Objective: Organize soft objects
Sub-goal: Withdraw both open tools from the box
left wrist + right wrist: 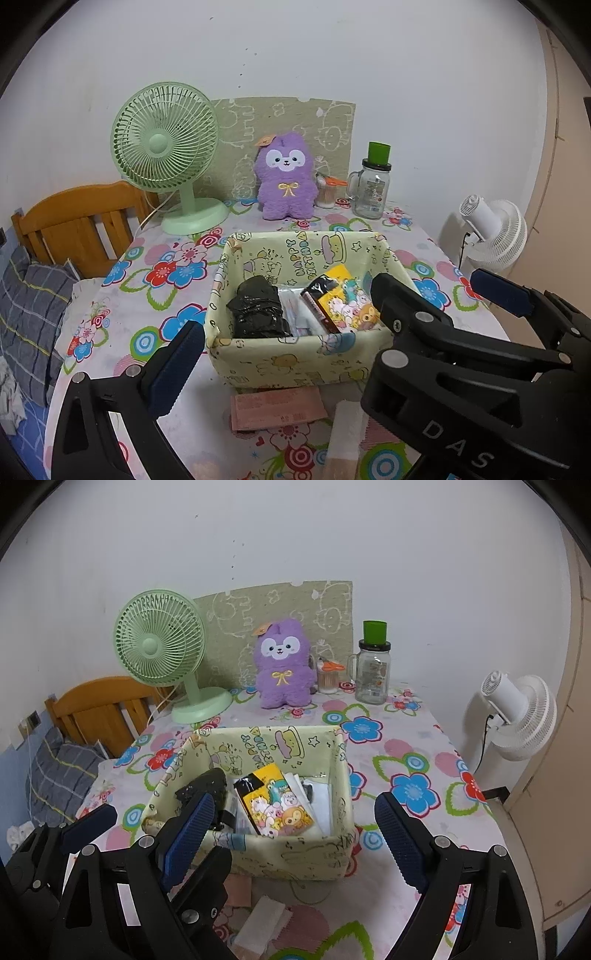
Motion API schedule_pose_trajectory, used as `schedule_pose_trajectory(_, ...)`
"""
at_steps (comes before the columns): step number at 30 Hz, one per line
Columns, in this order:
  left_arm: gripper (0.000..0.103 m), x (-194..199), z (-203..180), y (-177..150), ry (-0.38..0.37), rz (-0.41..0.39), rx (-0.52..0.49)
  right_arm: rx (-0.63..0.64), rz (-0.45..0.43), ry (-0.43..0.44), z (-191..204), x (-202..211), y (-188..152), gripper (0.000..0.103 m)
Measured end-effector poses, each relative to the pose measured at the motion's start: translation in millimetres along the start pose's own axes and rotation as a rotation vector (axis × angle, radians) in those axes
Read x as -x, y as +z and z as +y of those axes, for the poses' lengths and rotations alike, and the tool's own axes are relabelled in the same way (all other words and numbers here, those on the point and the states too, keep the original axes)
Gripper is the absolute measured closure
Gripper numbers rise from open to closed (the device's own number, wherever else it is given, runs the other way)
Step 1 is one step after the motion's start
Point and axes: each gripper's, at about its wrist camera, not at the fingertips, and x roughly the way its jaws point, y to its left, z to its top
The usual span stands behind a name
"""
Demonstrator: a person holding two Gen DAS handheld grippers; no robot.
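A pale yellow fabric box [295, 358] [295, 856] with cartoon print stands mid-table. Inside lie a black wrapped bundle [258, 310] [203, 786], a yellow cartoon tissue pack [343, 299] [277, 801] and clear packets. A pink folded cloth [277, 408] and a white and pink cloth [345, 432] [262, 923] lie on the table in front of the box. A purple plush toy [286, 177] [282, 666] stands at the back. My left gripper [288, 354] is open and empty before the box. My right gripper [295, 830] is open and empty over the box's near wall; it shows in the left wrist view [436, 291].
A green desk fan [166, 147] [162, 642] stands back left, a glass jar [371, 188] [373, 675] with green lid and a toothpick cup [325, 192] back right. A white fan [495, 229] [521, 709] stands off the table's right; a wooden headboard [81, 218] and bedding lie left.
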Motion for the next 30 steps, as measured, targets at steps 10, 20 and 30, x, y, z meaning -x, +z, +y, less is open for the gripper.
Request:
schedule_pose_trajectory(10, 0.0, 15.7, -7.1, -9.2, 0.0, -0.017, -0.016, 0.015, -0.032, -0.009, 2.3, 20.8, -9.1, 0.003)
schedule_pose_trajectory(20, 0.0, 33.0, -8.2, -18.9, 0.002, -0.034, -0.021, 0.022, -0.039, -0.016, 6.6, 37.7, -17.9, 0.003)
schedule_pose_trajectory(30, 0.0, 42.8, -7.1, -28.9, 0.003, -0.046, -0.023, 0.028, -0.048, 0.004, 11.5, 50.7, -30.6, 0.002)
